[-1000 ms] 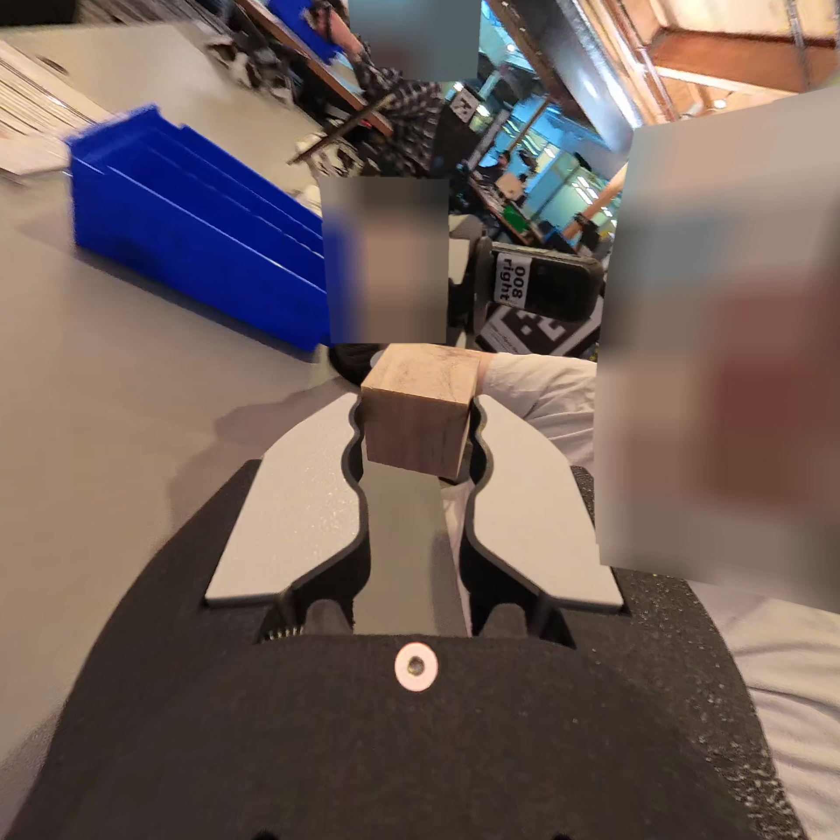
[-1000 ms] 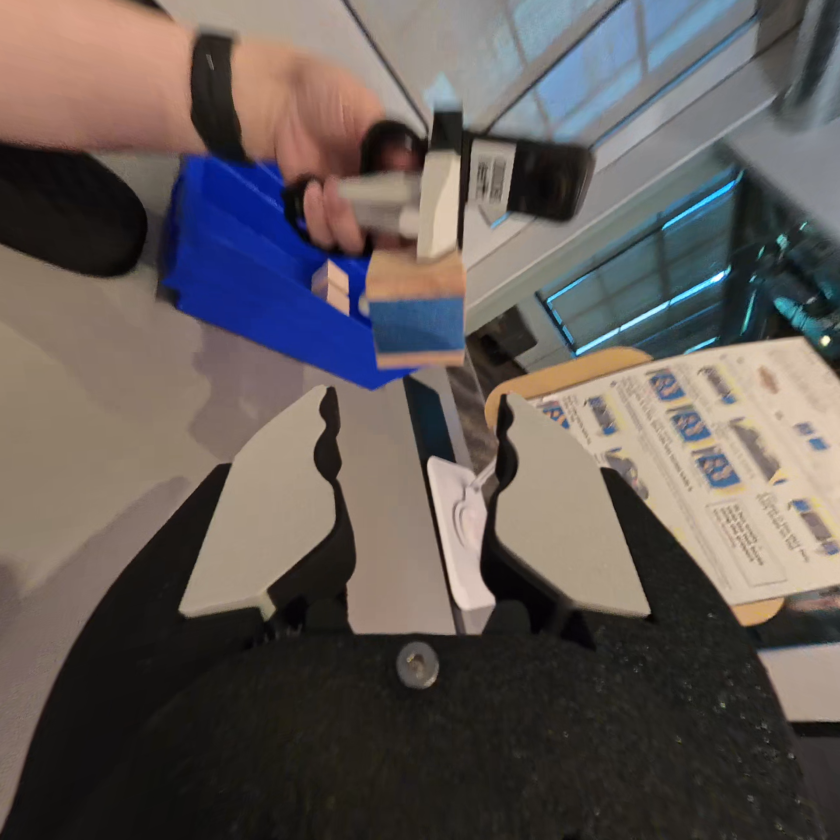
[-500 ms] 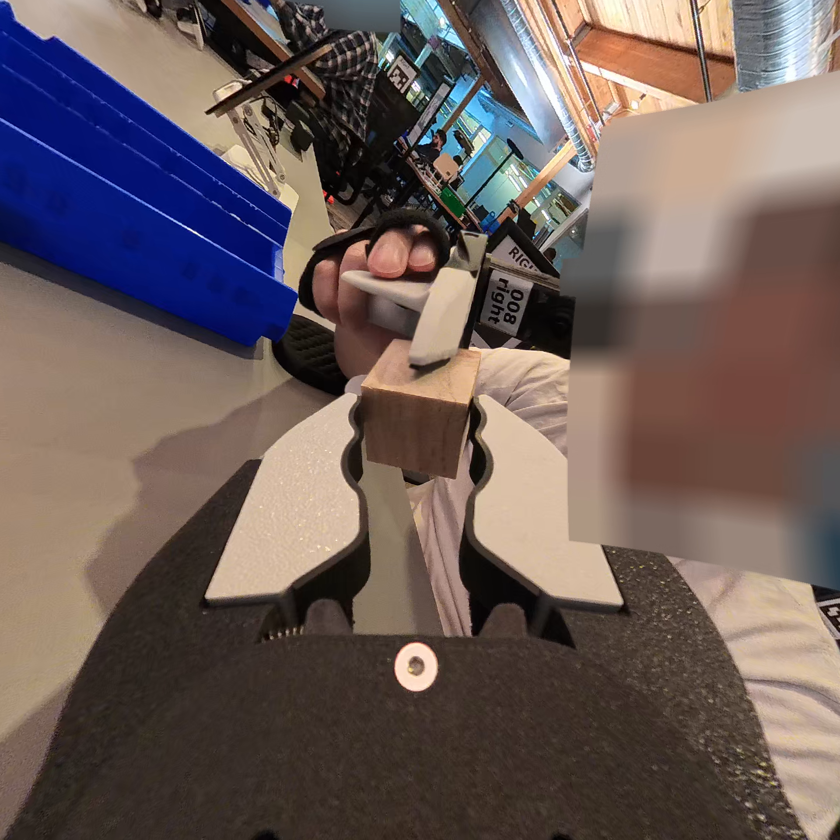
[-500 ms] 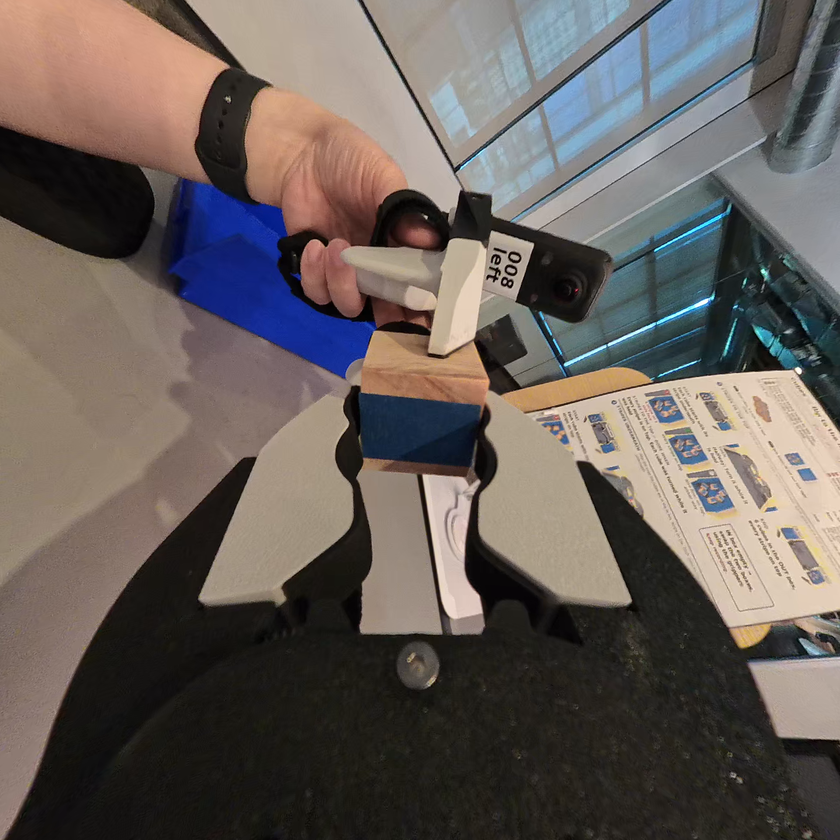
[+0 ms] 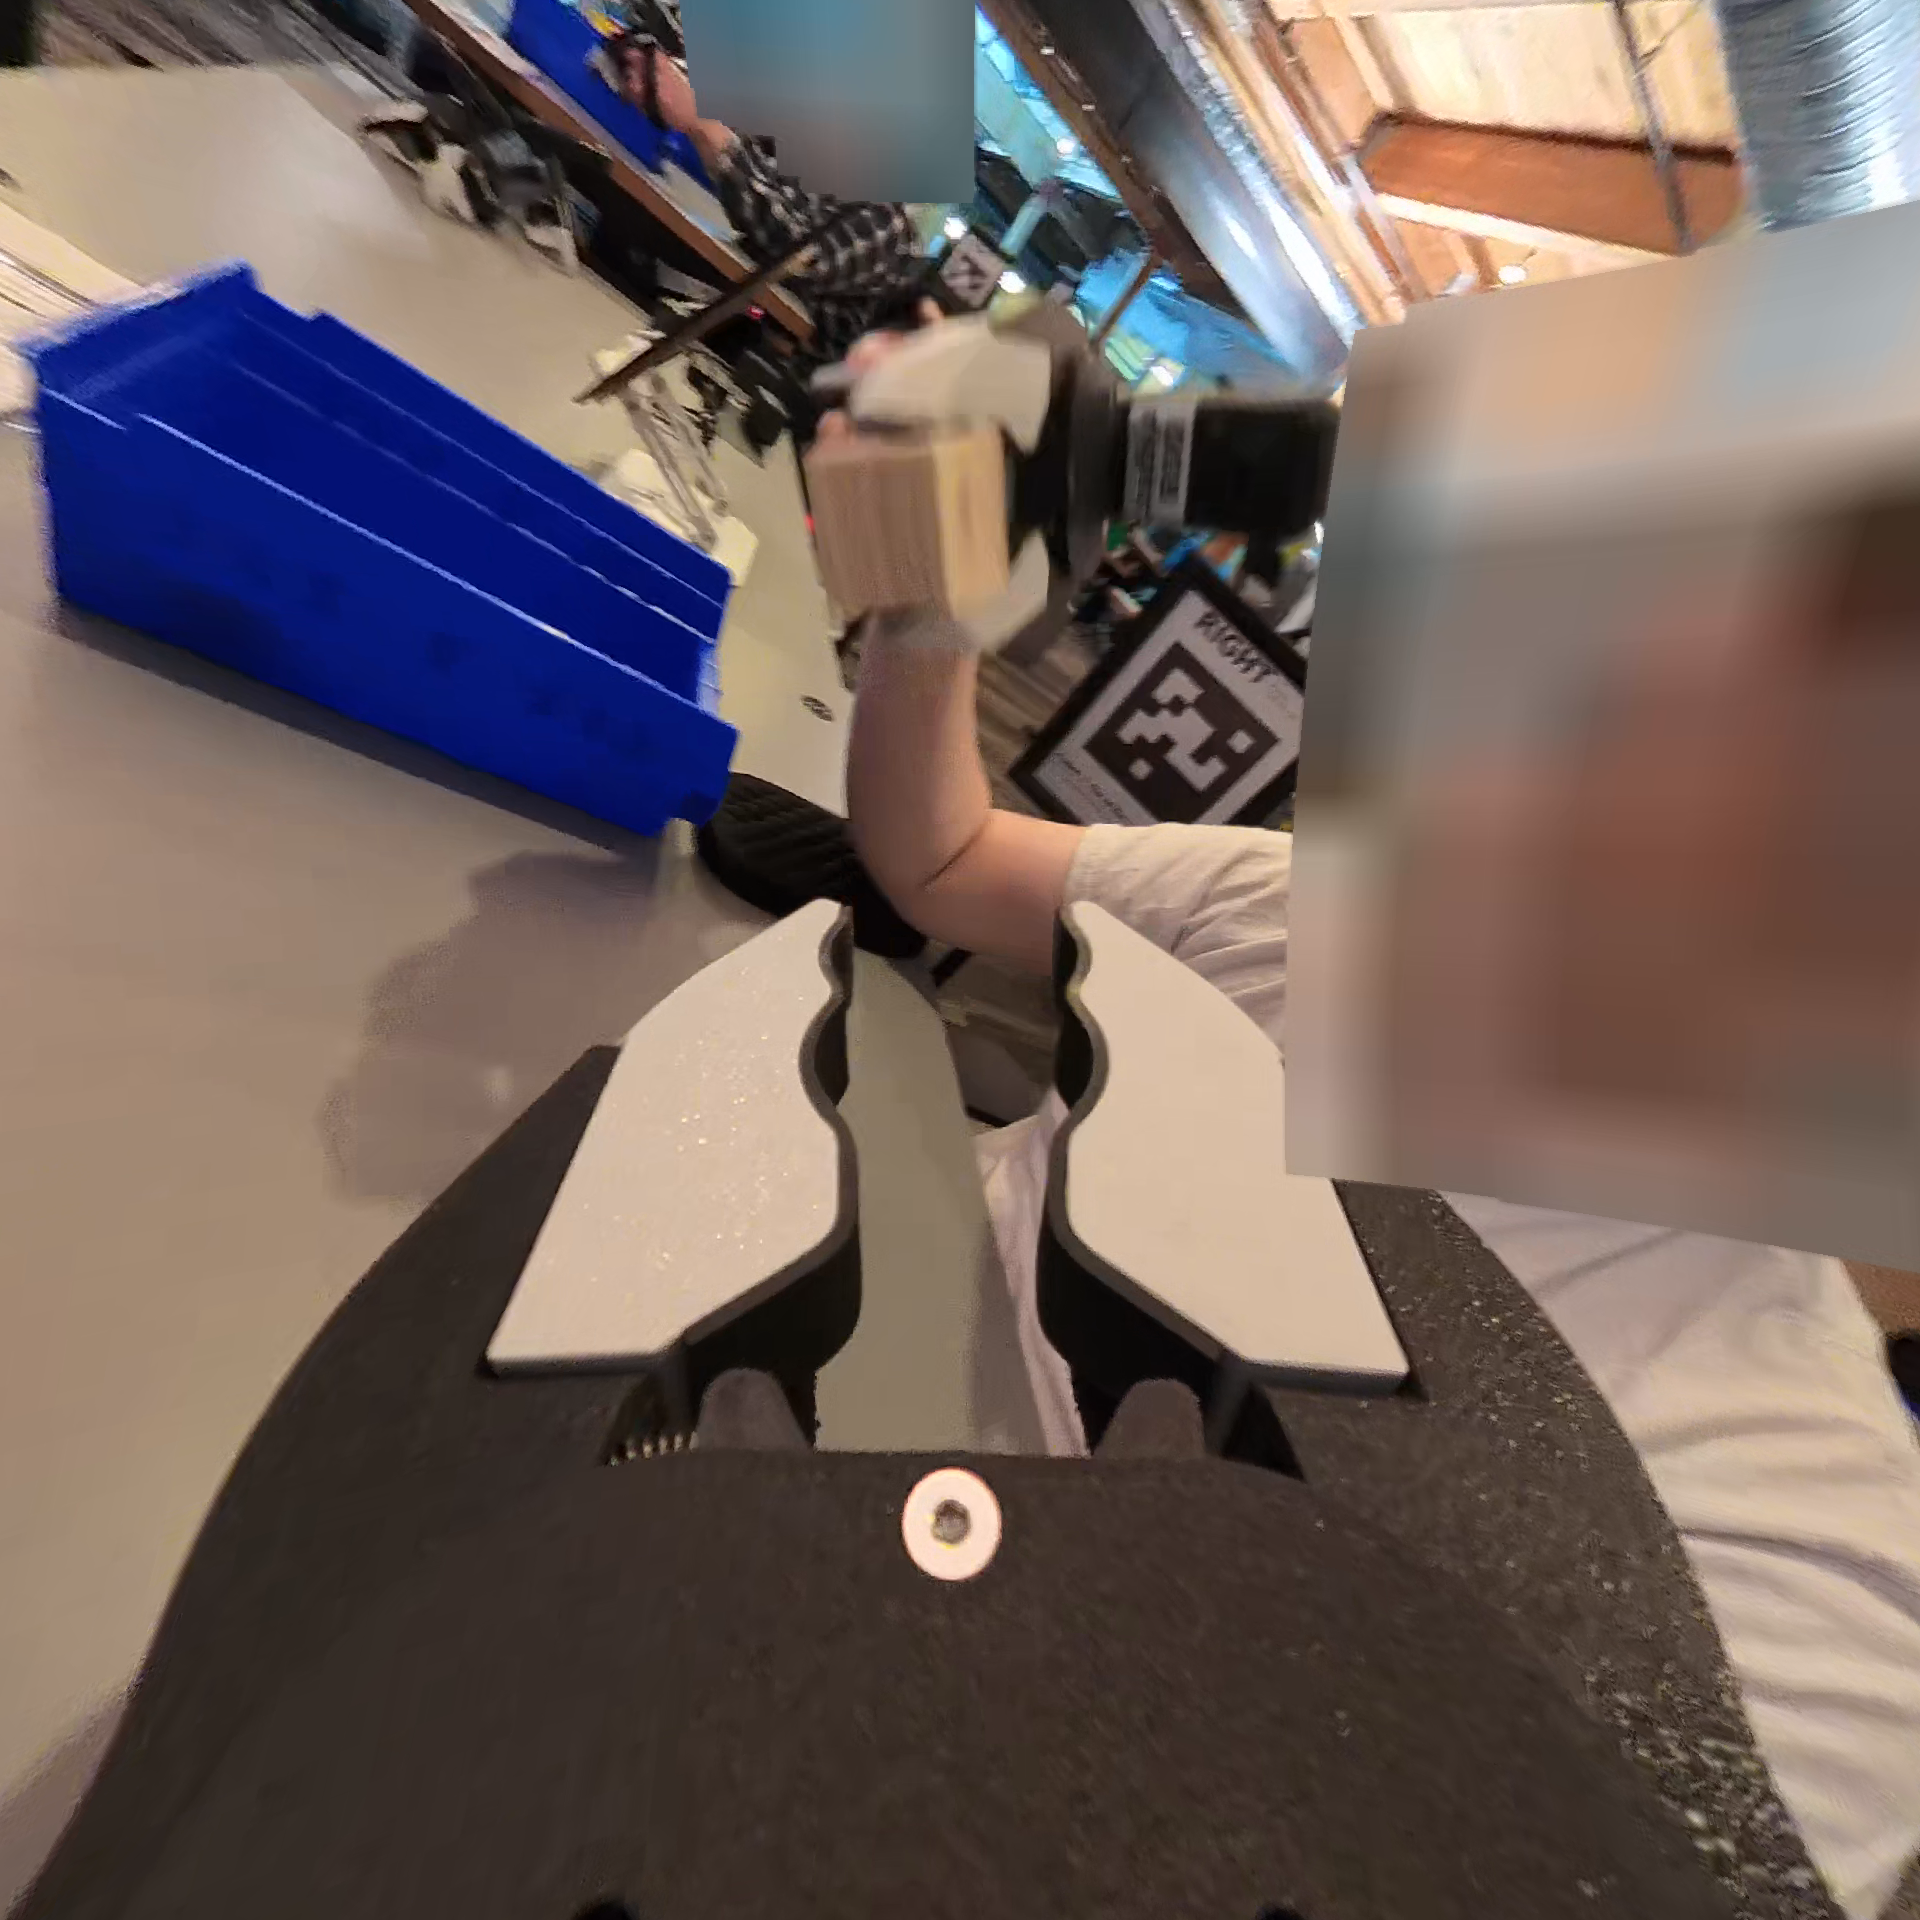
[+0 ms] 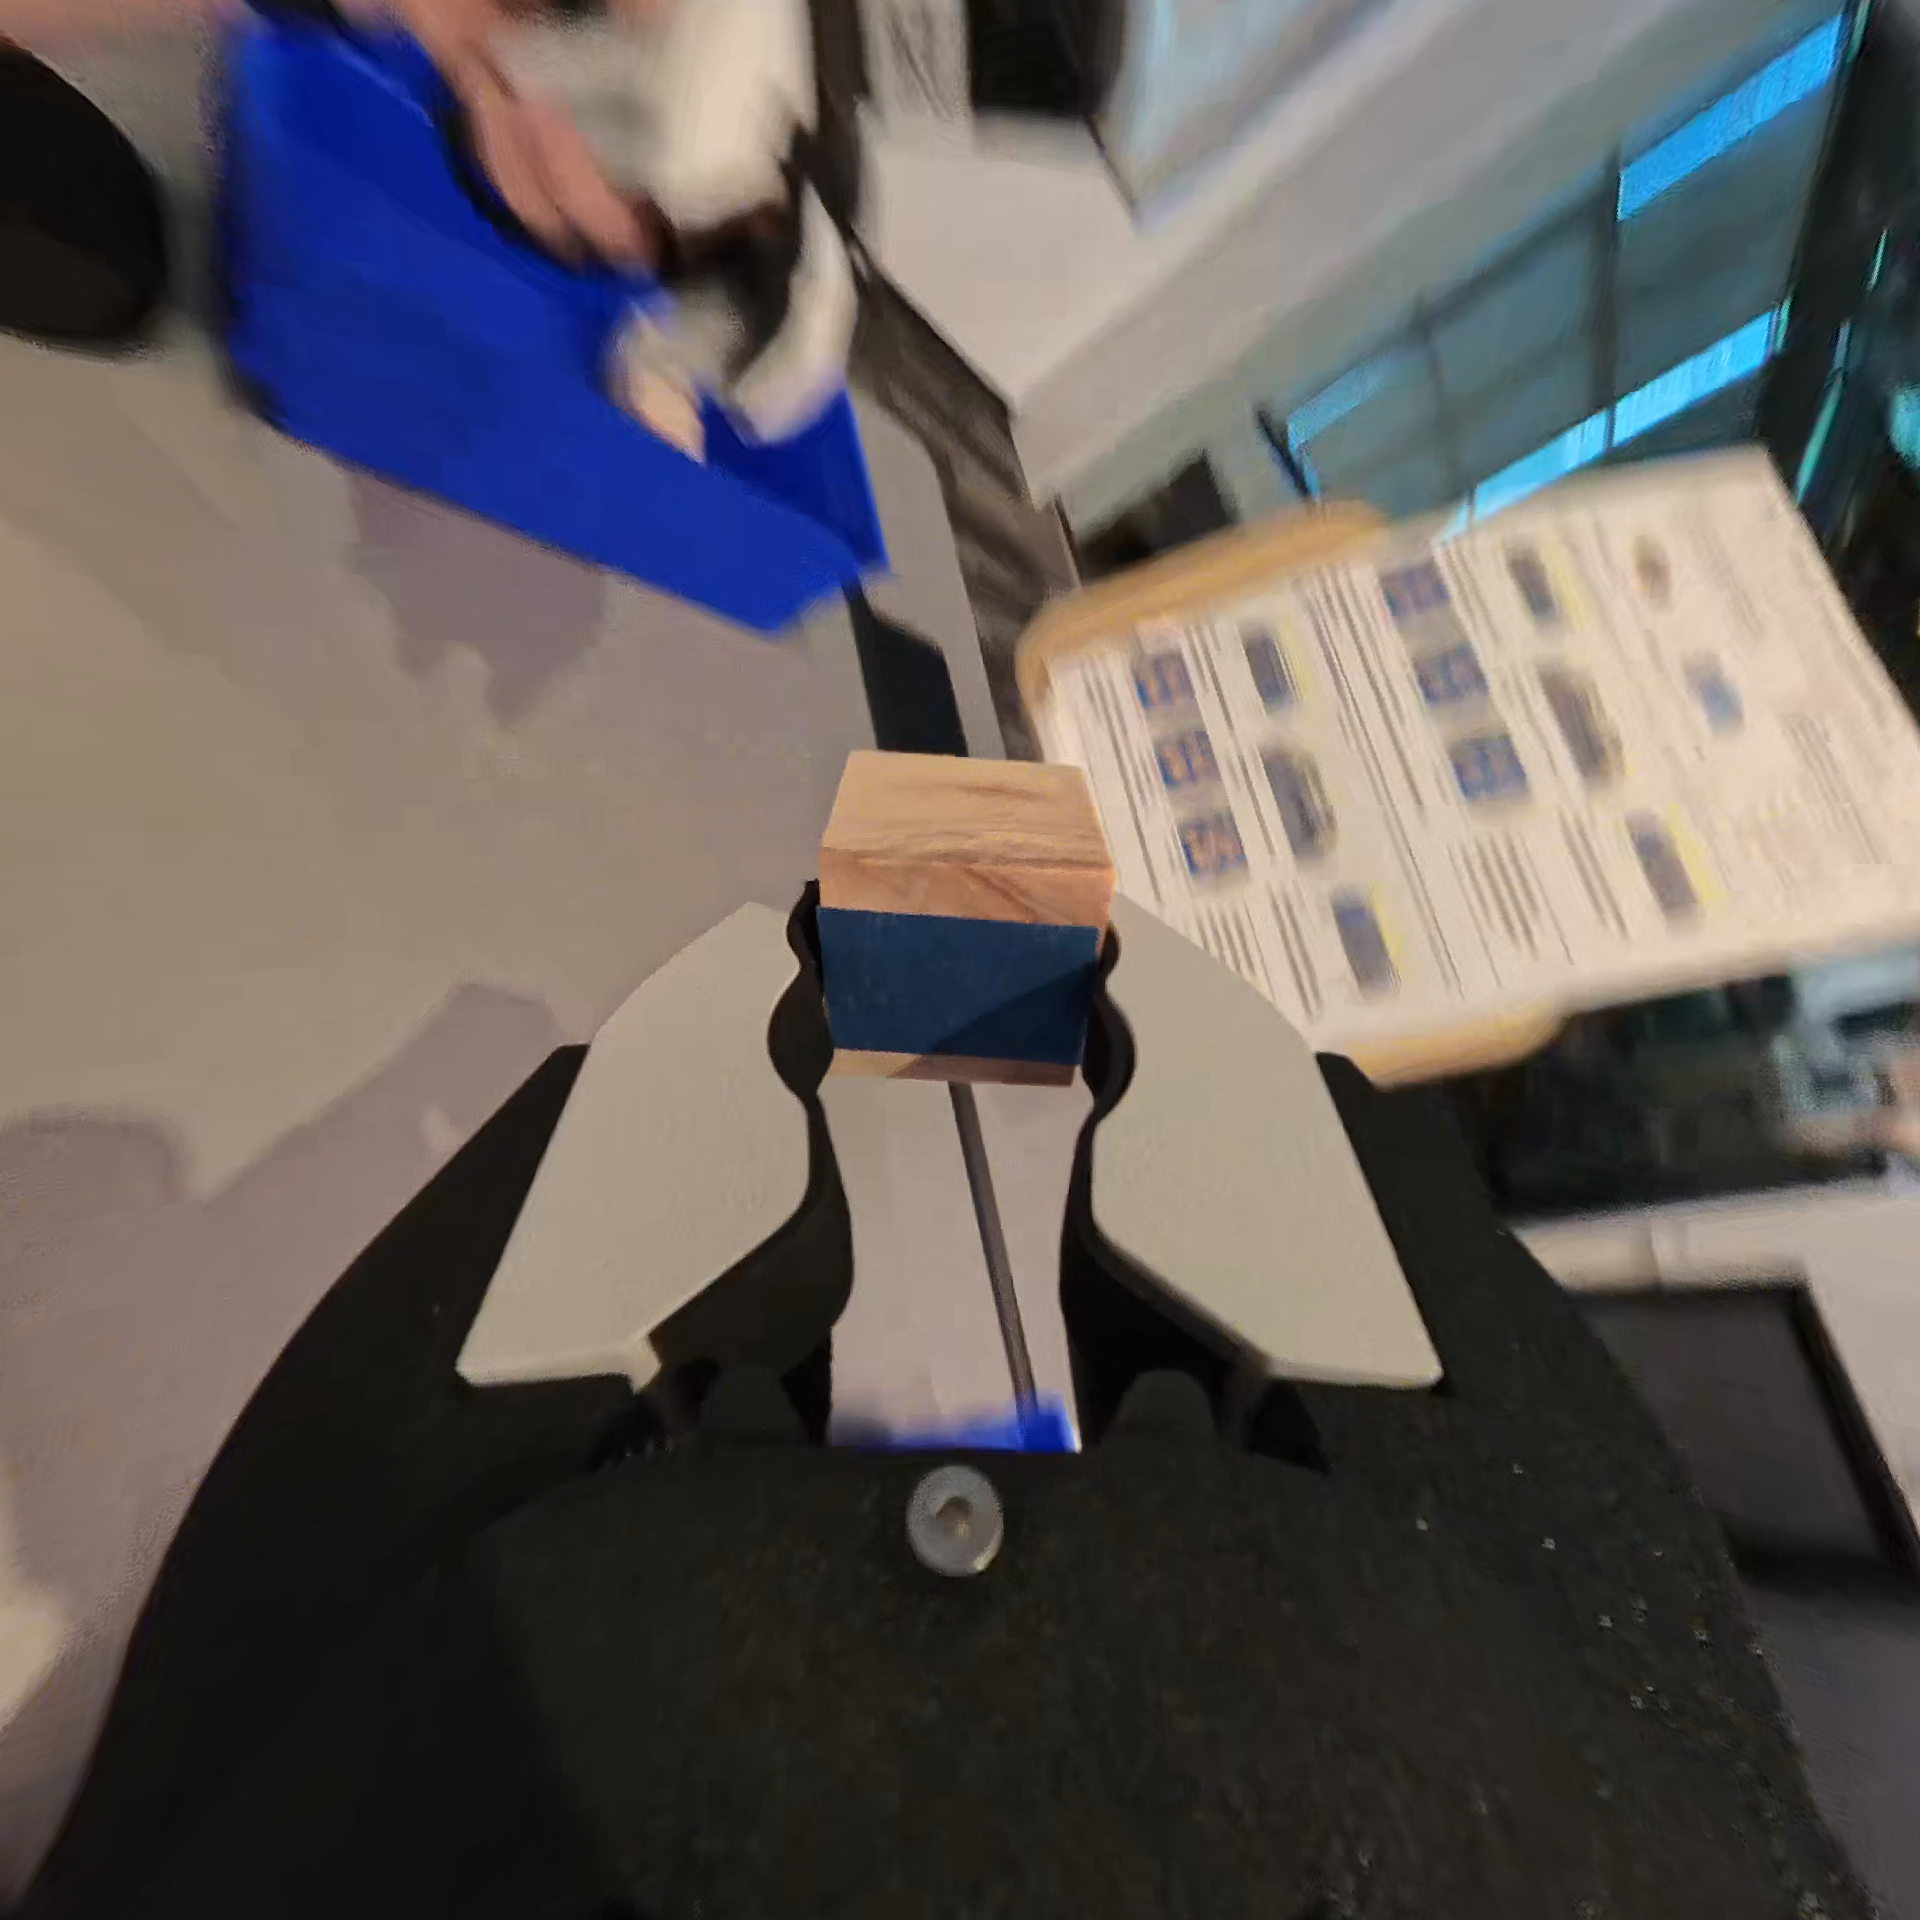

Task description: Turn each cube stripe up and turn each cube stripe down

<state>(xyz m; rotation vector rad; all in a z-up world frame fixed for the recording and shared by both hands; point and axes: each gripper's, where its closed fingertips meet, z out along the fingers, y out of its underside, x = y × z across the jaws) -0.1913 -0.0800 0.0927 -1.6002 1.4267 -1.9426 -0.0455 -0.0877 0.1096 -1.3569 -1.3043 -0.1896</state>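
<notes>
A wooden cube (image 6: 961,831) with a blue stripe is clamped between the fingertips of my right gripper (image 6: 961,977), held in the air. The striped face points back at the right wrist camera and a bare wood face is on top. In the left wrist view the same cube (image 5: 904,530) shows bare wood, held up by the right gripper above the table. My left gripper (image 5: 951,977) is open and empty, below and short of the cube. It shows only as a blur at the top of the right wrist view (image 6: 717,156).
A blue divided bin (image 5: 364,582) lies on the grey table (image 5: 208,935), also in the right wrist view (image 6: 468,395). A printed sheet on a wooden board (image 6: 1455,748) is to the right. A black-and-white marker card (image 5: 1174,727) and the person's arm (image 5: 914,790) are ahead.
The cube passed from my left gripper to my right. The right gripper shut on it, the left let go and opened, and the two grippers moved apart.
</notes>
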